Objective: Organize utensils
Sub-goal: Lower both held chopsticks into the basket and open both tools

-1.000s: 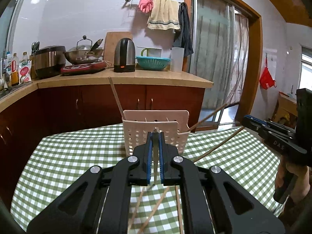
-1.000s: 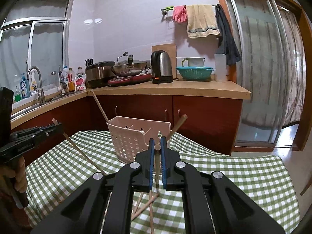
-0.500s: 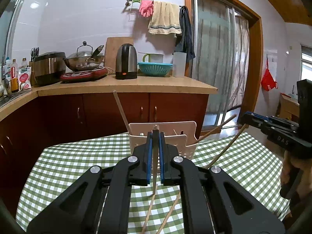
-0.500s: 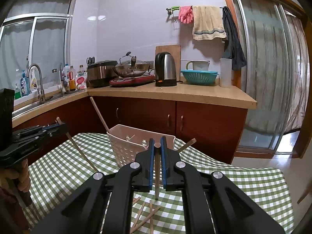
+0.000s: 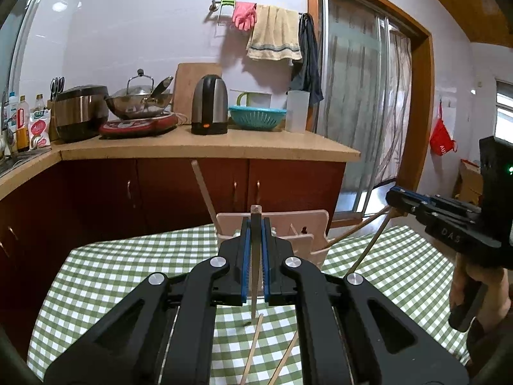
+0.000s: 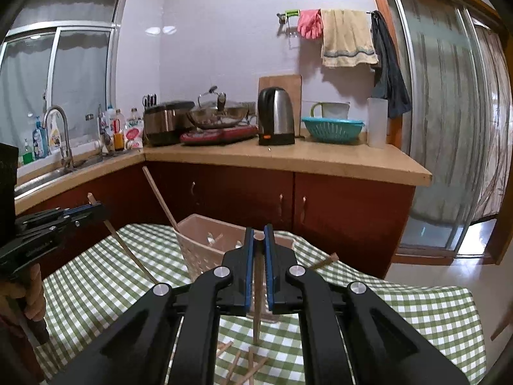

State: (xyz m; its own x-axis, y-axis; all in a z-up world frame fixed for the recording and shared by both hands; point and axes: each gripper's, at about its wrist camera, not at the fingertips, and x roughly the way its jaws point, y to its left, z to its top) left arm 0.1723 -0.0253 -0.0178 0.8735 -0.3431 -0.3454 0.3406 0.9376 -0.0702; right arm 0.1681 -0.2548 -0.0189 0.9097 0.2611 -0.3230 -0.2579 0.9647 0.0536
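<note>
My left gripper (image 5: 255,222) is shut on a wooden chopstick (image 5: 254,288), held upright with its lower tip just above the checked tablecloth (image 5: 112,276). Right behind it stands the pale pink slotted basket (image 5: 304,221), with one chopstick (image 5: 205,192) leaning in it. My right gripper (image 6: 258,230) is shut on a second chopstick (image 6: 256,308), also upright, in front of the basket (image 6: 205,243). Each gripper shows in the other view: the right one (image 5: 396,197) with its slanting chopstick (image 5: 368,250), the left one (image 6: 96,210) with its own chopstick (image 6: 128,250).
Loose chopsticks (image 5: 253,349) lie on the cloth below the grippers (image 6: 247,362). One chopstick (image 6: 323,261) sticks out at the basket's right. Behind the table runs a wooden counter (image 6: 288,157) with a kettle (image 6: 276,118), a wok and a teal colander. A glass door is at the right.
Both grippers have risen a little with their chopsticks still gripped, so the basket and table sit lower in both views. The lower chopstick tips now hang clear of the loose ones.
</note>
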